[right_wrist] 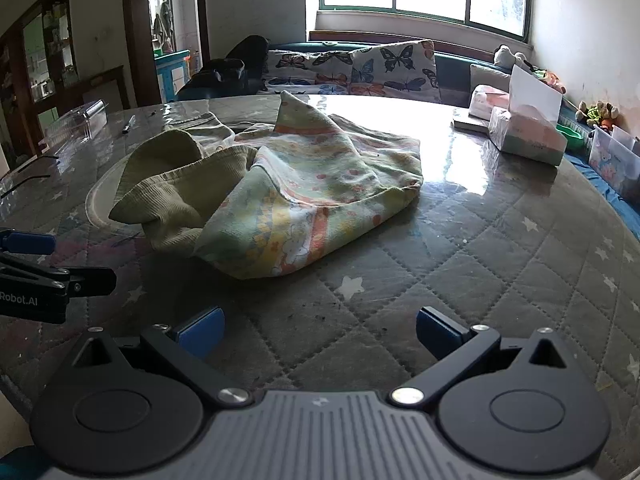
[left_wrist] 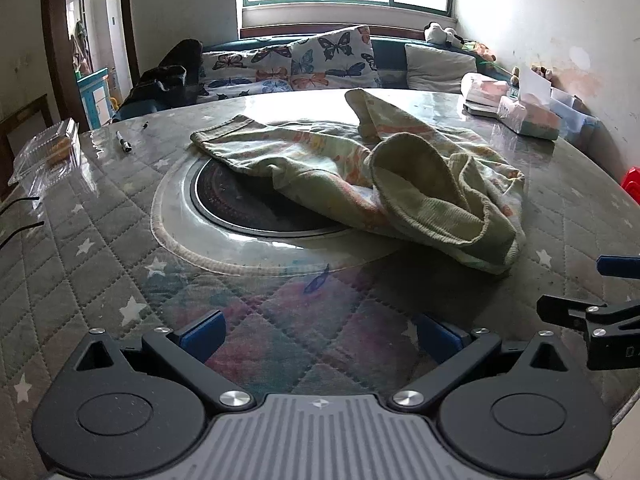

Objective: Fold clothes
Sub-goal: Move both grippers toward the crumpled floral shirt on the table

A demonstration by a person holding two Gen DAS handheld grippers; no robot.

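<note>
above the table (left_wrist: 100, 220), both claws agape

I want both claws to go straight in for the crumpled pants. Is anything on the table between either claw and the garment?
Nothing visible. Only bare quilted table cover lies between the open right claw and the pants, likewise ahead of the open left claw. The marker lies off to the side.
</note>
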